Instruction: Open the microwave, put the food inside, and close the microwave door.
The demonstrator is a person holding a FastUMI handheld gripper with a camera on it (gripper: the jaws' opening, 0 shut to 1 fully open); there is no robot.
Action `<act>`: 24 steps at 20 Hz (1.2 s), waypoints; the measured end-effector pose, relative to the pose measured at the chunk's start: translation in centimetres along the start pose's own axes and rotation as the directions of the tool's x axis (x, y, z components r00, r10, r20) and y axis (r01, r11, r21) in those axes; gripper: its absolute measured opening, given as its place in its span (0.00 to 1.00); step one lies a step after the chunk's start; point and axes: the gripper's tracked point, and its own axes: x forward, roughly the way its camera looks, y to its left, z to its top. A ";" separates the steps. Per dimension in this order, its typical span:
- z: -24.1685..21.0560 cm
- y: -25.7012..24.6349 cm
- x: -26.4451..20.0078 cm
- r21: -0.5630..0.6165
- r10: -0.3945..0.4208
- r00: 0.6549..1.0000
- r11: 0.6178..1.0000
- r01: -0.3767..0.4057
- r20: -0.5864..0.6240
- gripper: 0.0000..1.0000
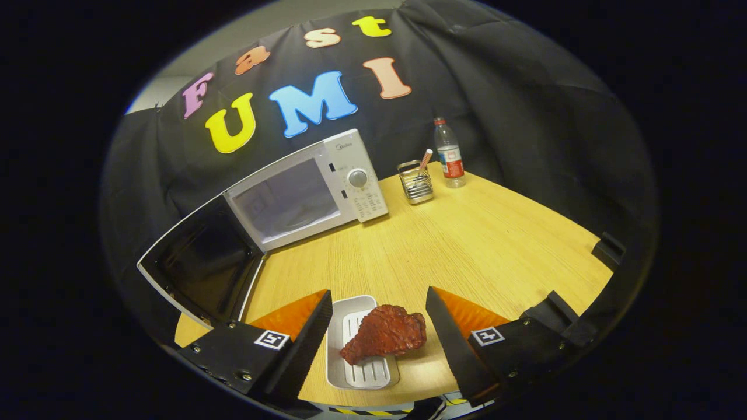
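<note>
A reddish-brown piece of fried chicken [386, 333] lies on a small white ribbed tray [350, 318] at the table's near edge, its thick end hanging over the tray's right rim. My gripper [379, 296] is open, one finger on each side of the chicken, neither touching it. Beyond the fingers to the left stands the white microwave [350, 175]. Its door [201, 262] is swung wide open to the left, dark inner side showing. The pale cavity [286, 201] is exposed beside the panel with a round knob [357, 178].
The round wooden table [467, 245] carries a metal wire holder [415, 184] with a stick in it and a plastic water bottle [449, 154], both at the back, right of the microwave. Bare tabletop lies between the tray and the microwave.
</note>
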 end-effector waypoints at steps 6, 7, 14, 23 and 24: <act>-2.5 -0.3 0.4 0.182 0.071 0.995 0.982 -0.057 -0.070 0.76; -2.9 -0.2 0.5 0.210 0.090 0.993 0.975 -0.071 -0.081 0.76; -3.6 -0.5 1.1 0.333 0.126 0.989 0.938 -0.092 -0.083 0.40; -2.2 1.7 0.8 0.223 0.144 0.987 0.966 -0.127 -0.065 0.09; -1.9 1.7 0.6 0.217 0.135 0.989 0.969 -0.119 -0.060 0.09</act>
